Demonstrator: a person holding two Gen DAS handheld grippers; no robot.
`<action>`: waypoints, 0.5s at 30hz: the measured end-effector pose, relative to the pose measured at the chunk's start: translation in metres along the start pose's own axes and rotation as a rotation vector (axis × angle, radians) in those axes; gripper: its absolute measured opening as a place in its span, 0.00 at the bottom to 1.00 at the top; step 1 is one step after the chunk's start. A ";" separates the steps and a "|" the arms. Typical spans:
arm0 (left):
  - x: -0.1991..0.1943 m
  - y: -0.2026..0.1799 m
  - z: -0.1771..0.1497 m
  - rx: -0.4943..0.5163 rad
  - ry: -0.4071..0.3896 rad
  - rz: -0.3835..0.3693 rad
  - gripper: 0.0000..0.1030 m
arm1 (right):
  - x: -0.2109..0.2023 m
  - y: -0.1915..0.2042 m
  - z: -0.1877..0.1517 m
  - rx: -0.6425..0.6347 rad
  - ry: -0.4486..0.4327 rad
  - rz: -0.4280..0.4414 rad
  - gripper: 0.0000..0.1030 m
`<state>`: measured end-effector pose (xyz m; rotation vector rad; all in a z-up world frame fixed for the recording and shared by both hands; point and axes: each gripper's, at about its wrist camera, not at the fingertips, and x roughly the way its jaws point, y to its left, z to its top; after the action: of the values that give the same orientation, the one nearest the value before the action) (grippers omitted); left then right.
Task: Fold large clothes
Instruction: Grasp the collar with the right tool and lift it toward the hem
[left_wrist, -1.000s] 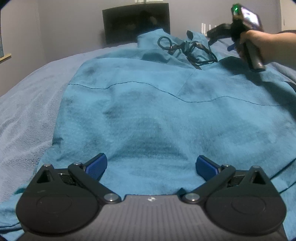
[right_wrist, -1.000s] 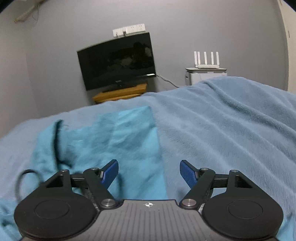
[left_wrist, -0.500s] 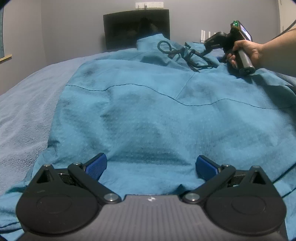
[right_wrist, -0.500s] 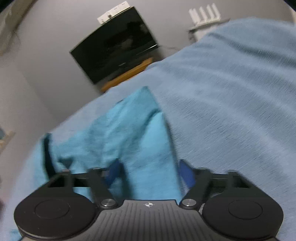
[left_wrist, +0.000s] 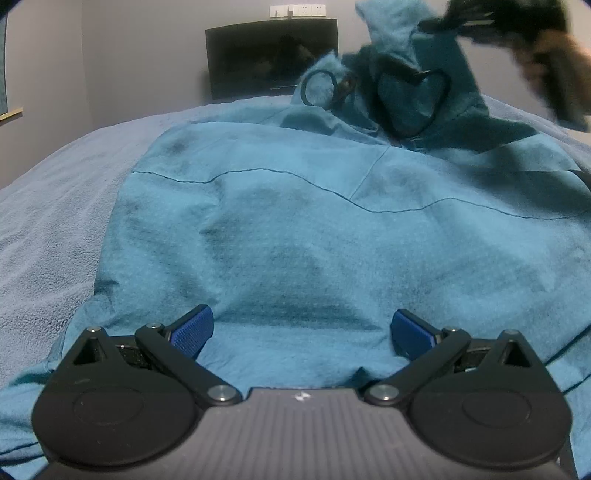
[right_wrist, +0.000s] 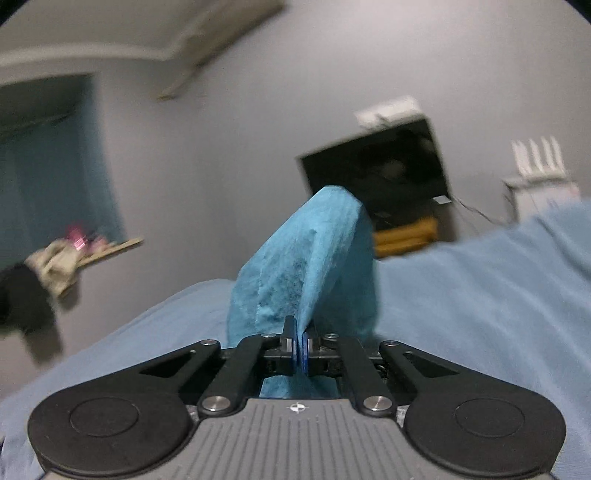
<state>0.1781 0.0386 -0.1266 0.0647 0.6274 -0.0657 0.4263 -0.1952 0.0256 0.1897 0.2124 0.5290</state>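
A corner of the teal garment (right_wrist: 314, 258) is pinched and lifted by the right gripper (right_wrist: 299, 347); the left gripper (left_wrist: 301, 332) is held open. Next, the corner should be carried across.

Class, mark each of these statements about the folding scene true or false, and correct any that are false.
1. The right hand-held gripper is clamped on teal fabric. True.
2. The left hand-held gripper grips the garment. False: its jaws stand open, with nothing pinched between them.
3. The teal garment lies on a blue blanket. True.
4. A dark cord runs along the garment's far end. True.
5. The screen on the wall shows a bright picture. False: it is dark.
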 end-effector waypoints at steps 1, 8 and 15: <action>0.000 0.000 0.001 0.000 0.001 0.000 1.00 | -0.016 0.012 -0.002 -0.041 0.001 0.020 0.03; -0.001 0.002 0.004 -0.002 0.010 -0.009 1.00 | -0.116 0.086 -0.046 -0.261 0.076 0.074 0.02; -0.012 0.013 0.015 -0.040 0.038 -0.056 1.00 | -0.187 0.118 -0.133 -0.277 0.204 -0.080 0.03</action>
<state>0.1780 0.0512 -0.1072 0.0100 0.6684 -0.1059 0.1789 -0.1756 -0.0459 -0.1424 0.3403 0.4928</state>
